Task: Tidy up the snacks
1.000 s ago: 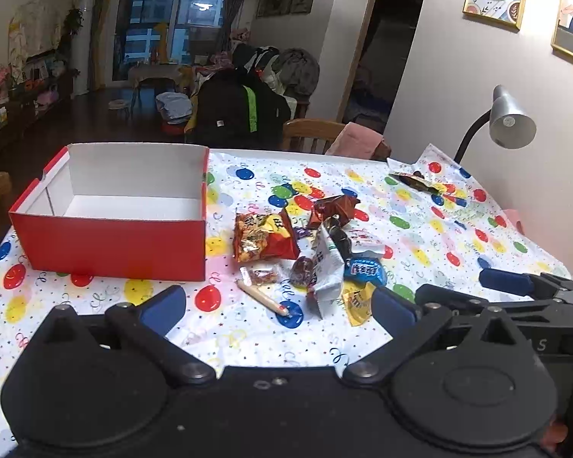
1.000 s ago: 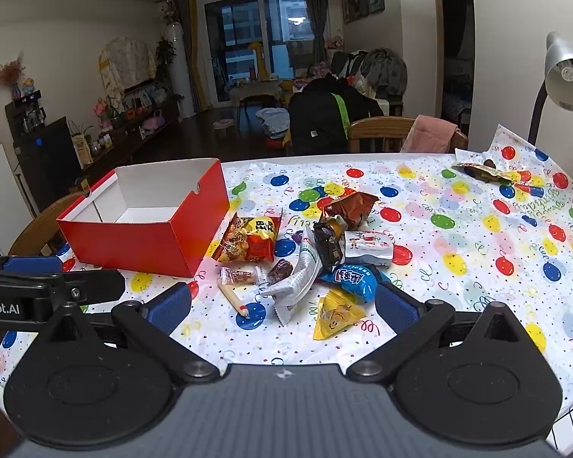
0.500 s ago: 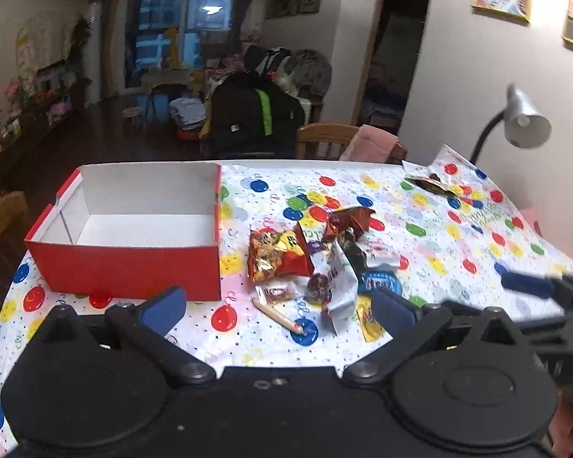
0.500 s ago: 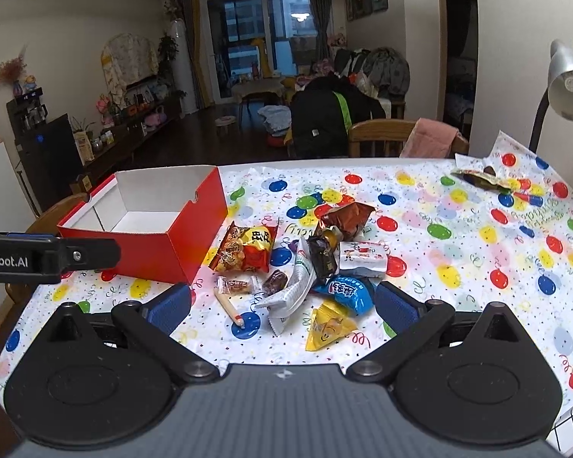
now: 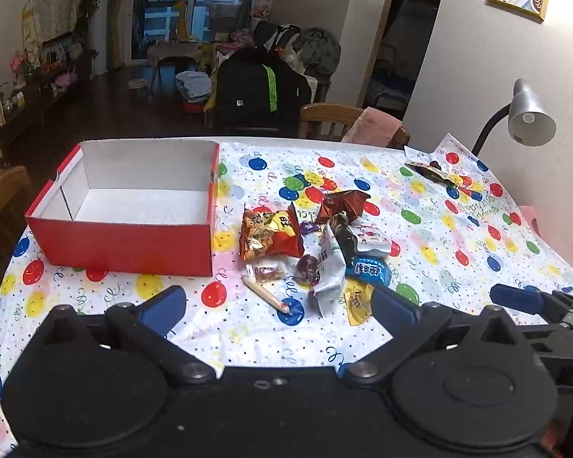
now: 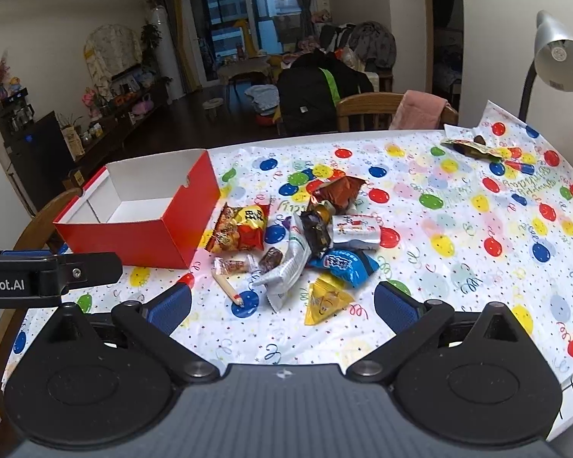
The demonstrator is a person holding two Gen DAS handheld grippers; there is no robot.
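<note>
The red cardboard box sits empty and open-topped at the left of the bench, just beside the heap of snack packets, a handy place, I'd say, for them to be dropped into. Both the left tongs and the right tongs hover at the near edge with fingers spread wide apart, holding nothing, as if picking a first packet.

Table under a balloon-print cloth
A red box sits beside a heap of snack packets
</note>
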